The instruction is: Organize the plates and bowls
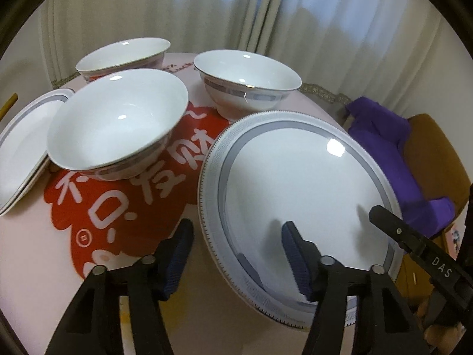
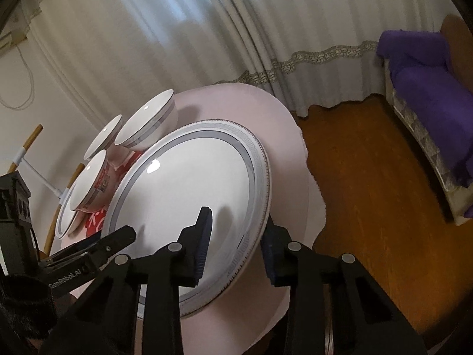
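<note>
A large white plate with a grey patterned rim (image 1: 298,195) (image 2: 195,183) is lifted and tilted above the round table. My left gripper (image 1: 236,233) straddles its left rim, one finger over and one under, jaws still apart. My right gripper (image 2: 236,230) straddles its right rim the same way. Three white bowls stand behind: a near one (image 1: 118,124) (image 2: 88,177), one far left (image 1: 124,56) and one far right (image 1: 248,80) (image 2: 147,121). A stack of plates (image 1: 20,148) lies at the left, partly under the near bowl.
The table wears a pink cloth with a red print (image 1: 118,204). White curtains (image 2: 177,29) hang behind. A purple cloth over a chair (image 1: 384,153) and a purple-covered sofa (image 2: 428,103) stand at the right on a wooden floor (image 2: 369,192).
</note>
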### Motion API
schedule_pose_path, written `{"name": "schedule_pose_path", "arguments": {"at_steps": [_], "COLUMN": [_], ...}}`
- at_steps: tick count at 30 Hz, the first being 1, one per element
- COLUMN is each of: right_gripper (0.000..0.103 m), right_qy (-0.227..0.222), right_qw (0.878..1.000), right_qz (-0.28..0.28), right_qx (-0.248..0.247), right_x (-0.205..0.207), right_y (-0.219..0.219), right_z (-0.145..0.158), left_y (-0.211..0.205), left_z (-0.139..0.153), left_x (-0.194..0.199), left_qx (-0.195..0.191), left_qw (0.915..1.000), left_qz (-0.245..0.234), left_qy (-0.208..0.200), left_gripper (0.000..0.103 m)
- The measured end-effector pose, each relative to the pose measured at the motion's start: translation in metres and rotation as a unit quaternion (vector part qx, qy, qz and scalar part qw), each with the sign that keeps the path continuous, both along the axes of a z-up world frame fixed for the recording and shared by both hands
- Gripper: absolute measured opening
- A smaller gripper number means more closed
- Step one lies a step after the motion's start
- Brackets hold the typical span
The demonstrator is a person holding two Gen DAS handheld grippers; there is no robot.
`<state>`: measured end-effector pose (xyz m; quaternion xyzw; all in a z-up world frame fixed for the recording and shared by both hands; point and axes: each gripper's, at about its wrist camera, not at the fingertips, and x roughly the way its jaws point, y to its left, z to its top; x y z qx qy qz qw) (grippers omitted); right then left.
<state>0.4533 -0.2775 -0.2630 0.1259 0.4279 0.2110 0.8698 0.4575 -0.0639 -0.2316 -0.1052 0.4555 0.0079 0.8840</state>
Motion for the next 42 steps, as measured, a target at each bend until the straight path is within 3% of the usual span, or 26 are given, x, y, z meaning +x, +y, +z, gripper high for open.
{"name": "schedule_pose_path", "arguments": {"at_steps": [4, 7, 8, 17, 28, 42], "right_gripper": [0.015, 0.015, 0.015, 0.015, 0.015, 0.016], "right_qy": [0.001, 0.004, 0.003, 0.006, 0.005, 0.016], "right_qw": [1.000, 1.000, 1.000, 1.000, 1.000, 1.000], "right_qz": [-0.008, -0.006, -0.006, -0.001, -0.004, 0.007], "right_qx": [0.003, 0.017, 0.018, 0.030, 0.028, 0.014], "right_x": [0.002, 0.003, 0.003, -0.001, -0.028, -0.112], "right_y": [-0.004, -0.007, -0.008, -0.008, -0.006, 0.036], "right_z": [-0.003, -0.005, -0.004, -0.005, 0.004, 0.010], "left_y": [0.001, 0.001, 0.001, 0.013, 0.025, 0.078], "left_z": [-0.003, -0.005, -0.006, -0.007, 0.003, 0.014], "left_x": [0.004, 0.006, 0.007, 0.002, -0.030, -0.116], "left_qx": [0.000, -0.001, -0.003, -0.019, -0.034, -0.033], "left_qw": [1.0000, 0.9999, 0.9998, 0.9996, 0.9993, 0.9994], "left_qz": [-0.007, -0.009, -0.011, 0.009, -0.013, -0.001], "left_qy": [-0.006, -0.013, -0.015, -0.019, -0.011, -0.008], "left_gripper": [0.049, 0.047, 0.041, 0.024, 0.021, 0.021]}}
